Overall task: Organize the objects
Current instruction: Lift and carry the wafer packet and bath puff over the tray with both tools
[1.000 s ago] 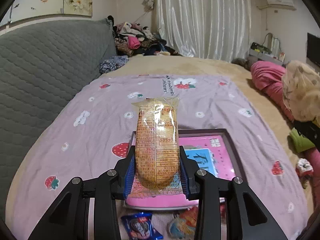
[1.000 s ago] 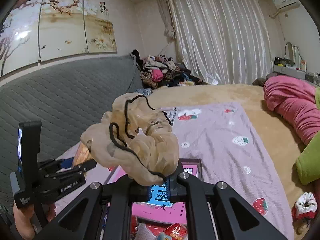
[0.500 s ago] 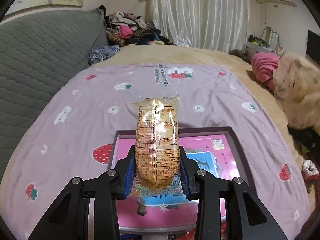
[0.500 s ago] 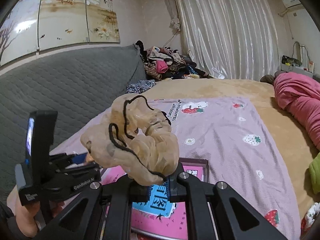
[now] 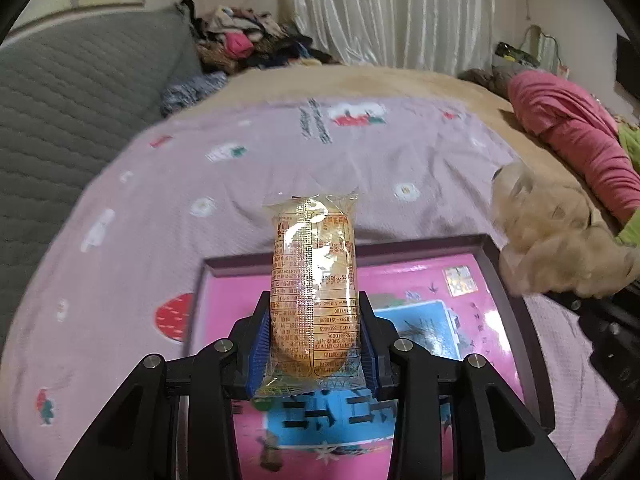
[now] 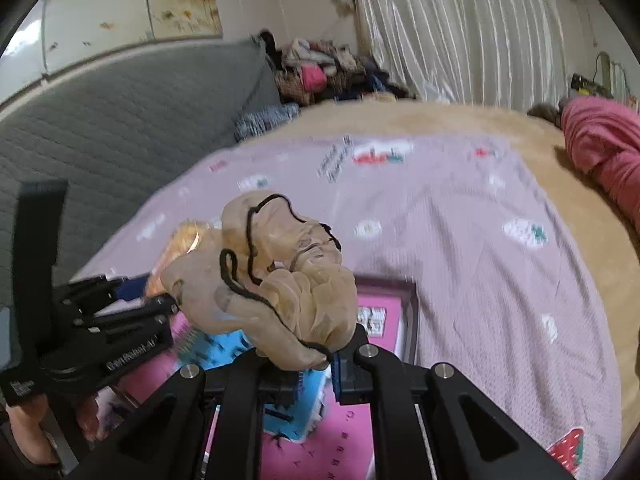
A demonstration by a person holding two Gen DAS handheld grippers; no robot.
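My left gripper (image 5: 314, 344) is shut on a clear-wrapped orange snack pack (image 5: 312, 280) and holds it upright above a pink tray with a dark rim (image 5: 520, 304). My right gripper (image 6: 298, 364) is shut on a crumpled beige fabric bundle with black cord (image 6: 276, 288), held above the same tray (image 6: 404, 324). The bundle also shows at the right edge of the left wrist view (image 5: 560, 240). The left gripper (image 6: 96, 320) with the snack pack (image 6: 180, 252) shows at the left of the right wrist view.
The tray lies on a lilac strawberry-print sheet (image 5: 240, 168) on a bed. A grey quilted headboard (image 5: 72, 100) runs along the left. A clothes pile (image 5: 240, 44) sits at the back, a pink blanket (image 5: 568, 132) at the right.
Both grippers have moved forward and lower over the tray with their loads. The tray now fills more of both views, and the two grippers are closer together.
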